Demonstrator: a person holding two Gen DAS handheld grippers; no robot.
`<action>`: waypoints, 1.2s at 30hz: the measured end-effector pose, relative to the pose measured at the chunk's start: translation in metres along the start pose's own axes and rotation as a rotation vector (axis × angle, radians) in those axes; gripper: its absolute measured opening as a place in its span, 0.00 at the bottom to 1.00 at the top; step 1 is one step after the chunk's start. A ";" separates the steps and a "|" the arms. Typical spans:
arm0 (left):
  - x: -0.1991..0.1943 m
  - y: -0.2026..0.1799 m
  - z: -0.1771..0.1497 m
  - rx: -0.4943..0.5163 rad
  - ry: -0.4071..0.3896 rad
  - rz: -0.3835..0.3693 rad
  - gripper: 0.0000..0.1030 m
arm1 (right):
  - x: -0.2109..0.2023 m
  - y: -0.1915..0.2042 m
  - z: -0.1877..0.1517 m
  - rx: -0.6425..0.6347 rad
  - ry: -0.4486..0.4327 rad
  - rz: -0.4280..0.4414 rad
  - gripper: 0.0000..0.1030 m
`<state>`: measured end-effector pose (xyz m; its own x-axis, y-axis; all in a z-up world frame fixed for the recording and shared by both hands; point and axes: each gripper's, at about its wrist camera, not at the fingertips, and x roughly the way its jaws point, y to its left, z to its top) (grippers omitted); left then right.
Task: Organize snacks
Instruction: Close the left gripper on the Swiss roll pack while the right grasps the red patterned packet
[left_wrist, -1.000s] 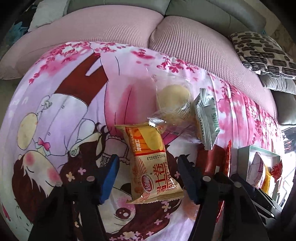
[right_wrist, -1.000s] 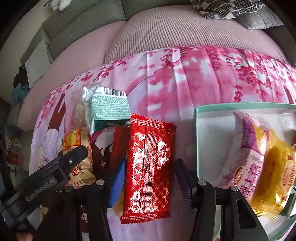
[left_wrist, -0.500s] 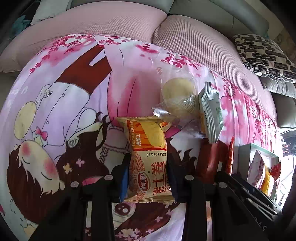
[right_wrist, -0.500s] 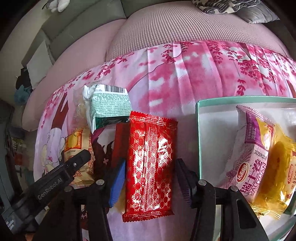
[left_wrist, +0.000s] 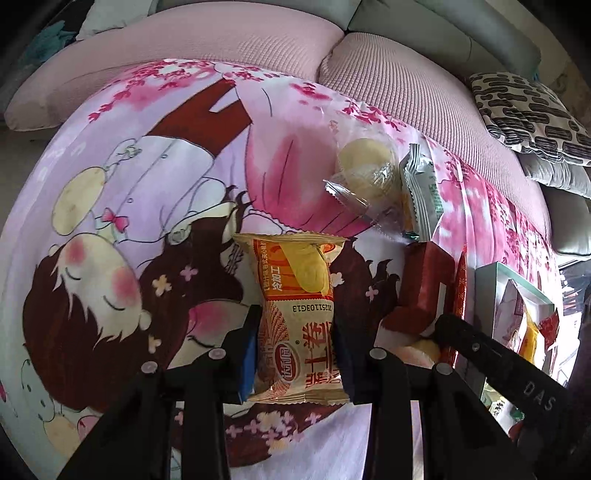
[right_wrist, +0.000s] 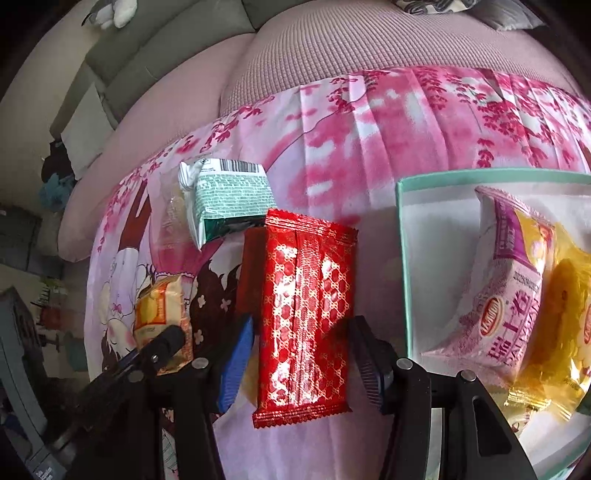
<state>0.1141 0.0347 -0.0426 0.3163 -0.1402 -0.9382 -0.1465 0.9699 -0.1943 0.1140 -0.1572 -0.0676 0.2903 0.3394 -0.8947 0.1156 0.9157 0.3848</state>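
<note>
Orange crinkly snack packet lies on the pink cartoon blanket, squeezed by the left tool for lifting. Right tool waits open around the shiny red packet, beside the box with a green rim.

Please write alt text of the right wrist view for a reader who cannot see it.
The right gripper, its jaws open, straddles a shiny red patterned snack packet lying on a pink cartoon-print cloth. To its right, a white box with a mint-green rim holds a pink-and-purple snack pack and a yellow wrapper.

"2025110ЗG13" on orange snack packet
</note>
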 end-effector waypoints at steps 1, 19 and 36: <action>-0.003 0.000 0.000 0.001 -0.007 0.001 0.37 | 0.000 0.000 0.000 0.005 -0.001 -0.007 0.55; -0.013 -0.002 -0.002 0.025 -0.032 0.003 0.37 | 0.009 0.000 -0.006 0.024 -0.032 -0.020 0.46; -0.024 -0.008 0.001 0.040 -0.054 0.010 0.37 | -0.014 -0.012 -0.007 0.039 -0.085 -0.059 0.24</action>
<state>0.1087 0.0299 -0.0185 0.3651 -0.1210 -0.9231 -0.1122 0.9786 -0.1726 0.1019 -0.1714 -0.0618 0.3610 0.2645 -0.8943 0.1710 0.9239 0.3422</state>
